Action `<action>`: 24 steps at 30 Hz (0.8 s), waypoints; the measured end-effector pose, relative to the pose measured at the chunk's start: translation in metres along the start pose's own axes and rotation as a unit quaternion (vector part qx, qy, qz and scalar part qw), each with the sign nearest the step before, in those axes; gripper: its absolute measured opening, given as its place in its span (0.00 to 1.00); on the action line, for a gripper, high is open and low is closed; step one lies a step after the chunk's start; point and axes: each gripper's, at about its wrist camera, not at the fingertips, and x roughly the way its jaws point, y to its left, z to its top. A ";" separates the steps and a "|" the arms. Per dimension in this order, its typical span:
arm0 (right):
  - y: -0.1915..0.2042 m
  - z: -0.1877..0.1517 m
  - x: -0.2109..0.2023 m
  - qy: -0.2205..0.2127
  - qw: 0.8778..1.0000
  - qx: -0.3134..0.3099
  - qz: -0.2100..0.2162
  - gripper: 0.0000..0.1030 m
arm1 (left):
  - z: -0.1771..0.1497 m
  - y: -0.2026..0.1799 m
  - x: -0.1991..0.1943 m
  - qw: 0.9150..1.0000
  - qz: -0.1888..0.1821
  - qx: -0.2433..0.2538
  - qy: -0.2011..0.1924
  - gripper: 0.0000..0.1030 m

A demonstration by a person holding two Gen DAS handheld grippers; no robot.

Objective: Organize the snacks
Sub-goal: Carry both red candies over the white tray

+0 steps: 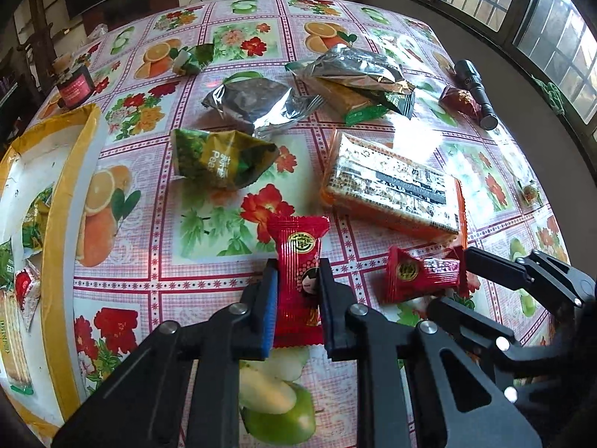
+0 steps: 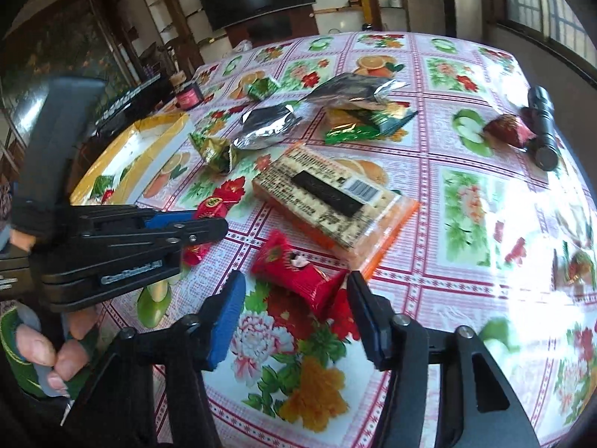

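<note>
Your left tongs (image 1: 298, 291) are clamped on a red candy packet (image 1: 298, 257); your right tongs (image 2: 296, 311) stand apart around another red packet (image 2: 298, 276) on the desk (image 2: 447, 149).

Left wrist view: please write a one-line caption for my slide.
Left gripper shut on a red snack packet lying on the fruit-print tablecloth.

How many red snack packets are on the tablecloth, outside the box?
3 red packets: one clamped in the left tool, one inside the open right tool, one beside the flashlight. Others may be hidden under wrappers.
</note>
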 end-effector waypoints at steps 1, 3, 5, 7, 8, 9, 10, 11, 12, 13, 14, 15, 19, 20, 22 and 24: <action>0.001 0.000 0.005 0.010 1.000 -0.003 -0.001 0.41 | -0.001 0.002 -0.002 1.000 -0.001 -0.002 0.000 0.21; 0.006 0.001 0.009 0.009 1.000 -0.015 -0.009 0.40 | -0.005 0.006 -0.008 1.000 -0.005 -0.005 -0.004 0.21; 0.011 0.004 0.011 0.015 0.999 -0.026 -0.012 0.40 | -0.007 0.010 -0.014 1.000 -0.009 -0.011 -0.007 0.21; 0.015 0.006 0.011 0.024 0.999 -0.040 -0.008 0.40 | -0.009 0.015 -0.021 1.000 -0.011 -0.017 -0.012 0.21; 0.018 0.007 0.009 0.023 0.999 -0.049 -0.007 0.40 | -0.009 0.018 -0.025 1.000 -0.013 -0.020 -0.015 0.21; 0.022 0.007 0.005 0.020 0.998 -0.060 -0.008 0.40 | -0.010 0.020 -0.028 1.000 -0.014 -0.022 -0.016 0.21; 0.026 0.008 0.000 0.015 0.997 -0.072 -0.010 0.40 | -0.010 0.022 -0.031 0.999 -0.014 -0.023 -0.018 0.21; 0.029 0.008 -0.006 0.010 0.996 -0.086 -0.008 0.40 | -0.011 0.024 -0.033 0.999 -0.014 -0.023 -0.021 0.21; 0.032 0.010 -0.011 0.004 0.995 -0.099 -0.004 0.41 | -0.011 0.025 -0.036 0.999 -0.015 -0.023 -0.023 0.21; 0.036 0.013 -0.015 -0.003 0.993 -0.116 -0.002 0.41 | -0.012 0.027 -0.037 0.999 -0.015 -0.024 -0.024 0.21; 0.039 0.015 -0.014 -0.001 0.991 -0.131 0.001 0.43 | -0.012 0.027 -0.038 0.999 -0.015 -0.025 -0.025 0.21; 0.042 0.018 -0.010 0.007 0.989 -0.145 0.004 0.43 | -0.012 0.028 -0.038 0.999 -0.016 -0.027 -0.026 0.21; 0.049 0.022 0.024 0.050 0.982 -0.182 -0.003 0.43 | -0.013 0.029 -0.040 0.999 -0.022 -0.031 -0.026 0.21; 0.048 0.019 0.033 0.068 0.980 -0.186 -0.018 0.43 | -0.014 0.030 -0.041 0.999 -0.024 -0.032 -0.025 0.21; 0.043 0.017 0.030 0.067 0.984 -0.164 -0.001 0.31 | -0.016 0.031 -0.045 0.999 -0.024 -0.034 -0.028 0.21; 0.037 0.014 0.025 0.065 0.989 -0.133 -0.001 0.16 | -0.017 0.032 -0.049 0.999 -0.023 -0.037 -0.033 0.21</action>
